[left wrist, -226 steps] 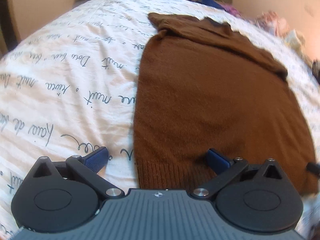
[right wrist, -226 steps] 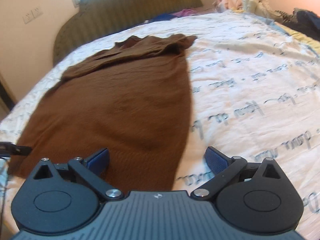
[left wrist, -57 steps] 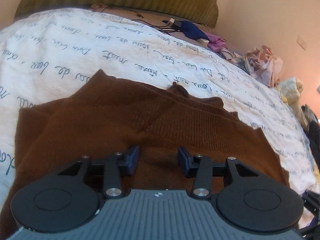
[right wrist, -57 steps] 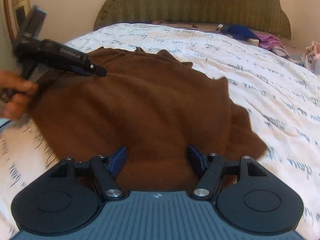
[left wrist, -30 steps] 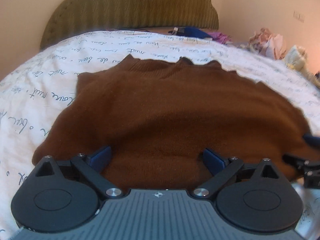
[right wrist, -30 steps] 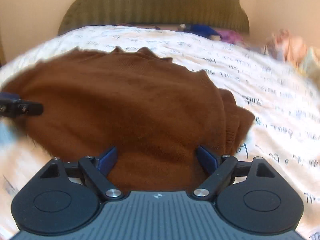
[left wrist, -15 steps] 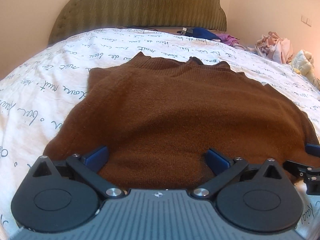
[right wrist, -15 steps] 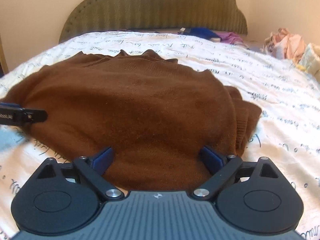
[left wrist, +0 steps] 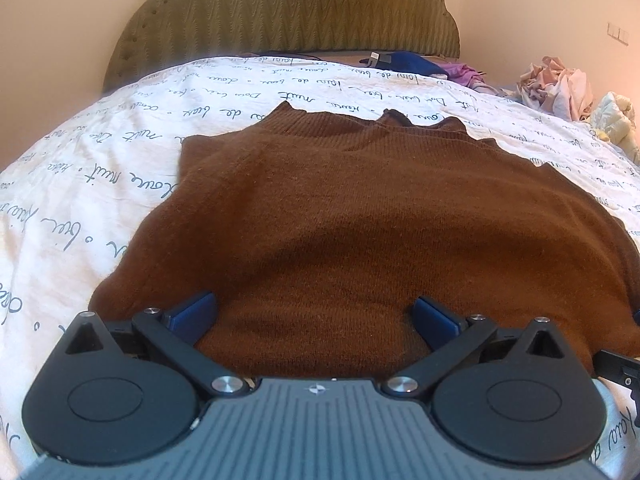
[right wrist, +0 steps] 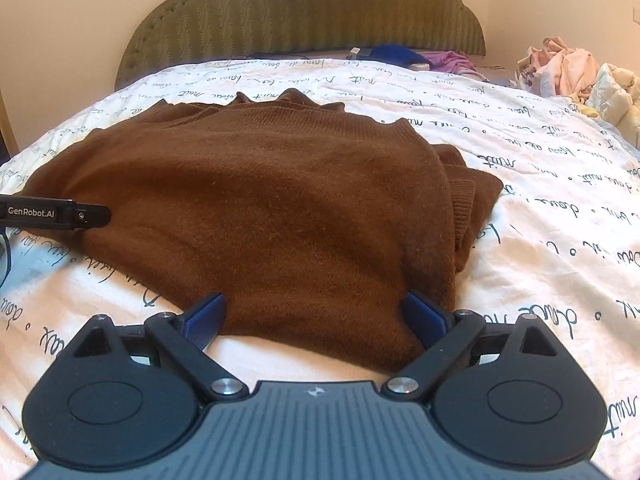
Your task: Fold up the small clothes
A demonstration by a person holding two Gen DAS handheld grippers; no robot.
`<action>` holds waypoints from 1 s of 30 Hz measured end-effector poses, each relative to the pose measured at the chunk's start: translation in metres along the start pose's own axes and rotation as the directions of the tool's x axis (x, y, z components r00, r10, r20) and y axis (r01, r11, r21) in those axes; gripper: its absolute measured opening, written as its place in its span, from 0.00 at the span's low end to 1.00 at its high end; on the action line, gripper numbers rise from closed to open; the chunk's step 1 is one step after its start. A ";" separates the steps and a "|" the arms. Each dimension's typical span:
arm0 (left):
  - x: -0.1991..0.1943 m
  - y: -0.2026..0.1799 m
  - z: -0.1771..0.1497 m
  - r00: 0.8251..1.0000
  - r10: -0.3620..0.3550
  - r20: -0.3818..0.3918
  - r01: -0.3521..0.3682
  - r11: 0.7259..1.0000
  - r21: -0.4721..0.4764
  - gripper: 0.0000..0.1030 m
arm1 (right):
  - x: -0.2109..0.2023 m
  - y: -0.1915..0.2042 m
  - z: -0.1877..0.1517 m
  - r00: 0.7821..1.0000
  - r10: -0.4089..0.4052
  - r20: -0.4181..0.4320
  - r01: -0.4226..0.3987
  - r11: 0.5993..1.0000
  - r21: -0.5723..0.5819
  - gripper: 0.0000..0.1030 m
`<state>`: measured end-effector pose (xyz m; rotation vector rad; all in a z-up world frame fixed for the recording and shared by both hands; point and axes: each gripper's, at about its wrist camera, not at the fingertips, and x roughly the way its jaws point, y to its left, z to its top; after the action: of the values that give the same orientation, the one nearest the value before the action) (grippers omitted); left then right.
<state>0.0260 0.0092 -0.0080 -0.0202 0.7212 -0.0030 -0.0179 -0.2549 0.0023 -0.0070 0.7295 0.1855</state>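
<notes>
A brown knitted sweater (left wrist: 360,216) lies folded in half on the white bedsheet (left wrist: 100,184), its ribbed edges toward the headboard. It also shows in the right wrist view (right wrist: 280,208). My left gripper (left wrist: 316,314) is open and empty, its jaws wide apart over the sweater's near fold. My right gripper (right wrist: 314,314) is open and empty over the near right corner of the sweater. A finger of the left gripper (right wrist: 84,216) shows at the left edge of the right wrist view, touching the sweater's left side.
A green padded headboard (left wrist: 280,20) stands at the far end. Blue and purple clothes (right wrist: 404,56) lie by it. A heap of pale clothes (right wrist: 576,76) sits at the far right of the bed. The sheet (right wrist: 560,208) has printed script.
Both grippers let go of the sweater after carrying its hem over toward the headboard, and have drawn back to the near fold. In the last half second they barely moved.
</notes>
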 end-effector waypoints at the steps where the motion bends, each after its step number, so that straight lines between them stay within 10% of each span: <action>1: 0.000 0.000 0.000 1.000 0.000 0.001 0.000 1.000 -0.001 1.00 | -0.001 0.001 0.000 1.000 -0.001 0.003 0.001 1.000 -0.002 0.94; 7: 0.001 0.000 0.000 1.000 0.001 -0.001 -0.001 1.000 0.005 1.00 | -0.003 -0.002 0.033 0.995 -0.014 0.094 0.009 0.999 0.050 0.97; 14: -0.002 0.004 -0.001 1.000 -0.025 0.007 0.025 1.000 -0.016 1.00 | 0.052 -0.010 0.052 0.993 -0.116 -0.016 0.116 0.992 0.053 0.97; 23: -0.004 0.013 -0.001 0.997 -0.072 0.022 0.073 0.996 -0.049 1.00 | 0.016 0.014 0.056 0.979 -0.156 0.130 0.147 0.986 0.072 0.97; 27: -0.005 0.011 -0.001 0.997 -0.072 0.020 0.073 0.997 -0.041 1.00 | 0.041 0.020 0.081 0.987 -0.093 0.128 0.086 0.994 0.060 0.97; 30: -0.005 0.012 -0.001 0.997 -0.080 0.022 0.081 0.996 -0.044 1.00 | 0.077 0.011 0.087 0.981 -0.193 -0.007 0.193 0.979 0.067 1.00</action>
<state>0.0218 0.0216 -0.0060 -0.0922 0.7001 -0.0635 0.0944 -0.2253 0.0167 -0.0139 0.7307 -0.0249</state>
